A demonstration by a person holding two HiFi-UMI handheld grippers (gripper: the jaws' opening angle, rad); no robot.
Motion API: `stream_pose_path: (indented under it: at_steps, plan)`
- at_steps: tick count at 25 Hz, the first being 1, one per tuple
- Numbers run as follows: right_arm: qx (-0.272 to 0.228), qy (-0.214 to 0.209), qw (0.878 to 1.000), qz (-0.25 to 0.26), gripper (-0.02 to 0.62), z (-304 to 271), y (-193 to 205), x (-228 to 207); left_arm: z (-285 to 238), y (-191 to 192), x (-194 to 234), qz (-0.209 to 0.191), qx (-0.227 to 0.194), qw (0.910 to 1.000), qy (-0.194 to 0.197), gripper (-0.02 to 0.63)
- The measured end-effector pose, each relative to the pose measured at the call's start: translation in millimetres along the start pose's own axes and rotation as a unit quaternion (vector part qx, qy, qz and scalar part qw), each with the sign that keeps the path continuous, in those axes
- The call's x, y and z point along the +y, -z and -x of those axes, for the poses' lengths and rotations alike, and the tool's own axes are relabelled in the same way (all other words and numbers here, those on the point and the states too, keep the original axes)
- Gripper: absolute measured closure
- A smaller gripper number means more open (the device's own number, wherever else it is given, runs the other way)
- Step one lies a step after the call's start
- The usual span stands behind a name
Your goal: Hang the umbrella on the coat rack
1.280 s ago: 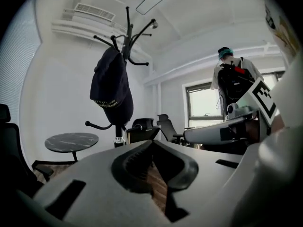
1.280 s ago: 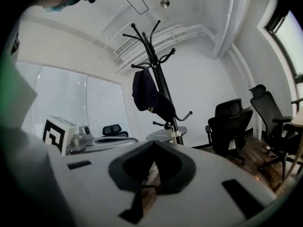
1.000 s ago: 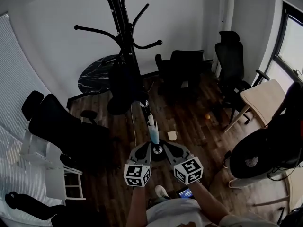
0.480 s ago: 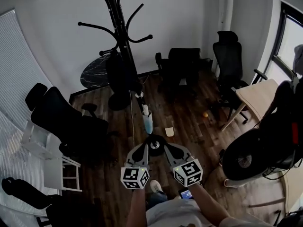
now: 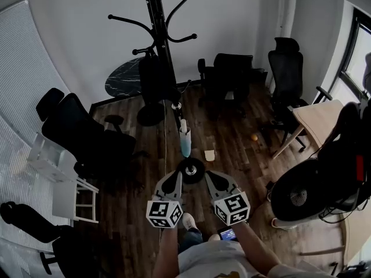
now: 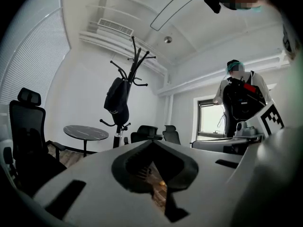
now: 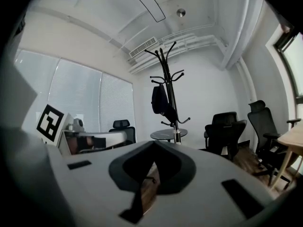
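The dark plank floor [image 5: 232, 161] carries the coat rack [image 5: 151, 116] at twelve o'clock, a round table [image 5: 124, 80] at eleven, a black office chair [image 5: 87, 143] at nine, and a small orange thing [image 5: 254, 136] (too small to identify) at three.

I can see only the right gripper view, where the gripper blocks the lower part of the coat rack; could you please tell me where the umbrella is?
Observer: In the head view, the blue-and-white umbrella lies along the lower pole of the coat rack, just above its round base. I cannot tell what it hangs from.
Operator: Thank you. Is the left gripper holding anything?
Observer: No. In the left gripper view, the left gripper has its jaws together with nothing between them.
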State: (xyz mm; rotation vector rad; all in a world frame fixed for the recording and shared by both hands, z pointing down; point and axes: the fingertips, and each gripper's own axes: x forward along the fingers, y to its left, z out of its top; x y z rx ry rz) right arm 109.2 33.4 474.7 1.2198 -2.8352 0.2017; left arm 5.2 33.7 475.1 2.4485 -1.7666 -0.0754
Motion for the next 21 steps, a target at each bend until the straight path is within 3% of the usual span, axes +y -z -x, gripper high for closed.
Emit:
stream_pose_path:
  at_steps: [7,11,16,21]
  plan:
    - [-0.004,-0.004,1.000,0.001,0.584,0.2,-2.1,7.0,6.3,3.7,7.7,0.012,0.006,0.9998,-0.014,0.586]
    - [-0.004,-0.001,1.000,0.003,0.584,1.7,-1.3,8.5,13.1,1.7,19.9,0.015,-0.001,0.9989,-0.045,0.586]
    - [-0.006,0.002,1.000,0.001,0.584,-0.7,-1.0,9.8,16.9,4.3,25.6,0.020,0.007,0.9988,-0.043,0.586]
    - [-0.003,0.000,1.000,-0.003,0.584,-5.0,1.5,16.4,21.9,0.4,33.3,-0.003,0.000,0.9978,-0.066,0.586]
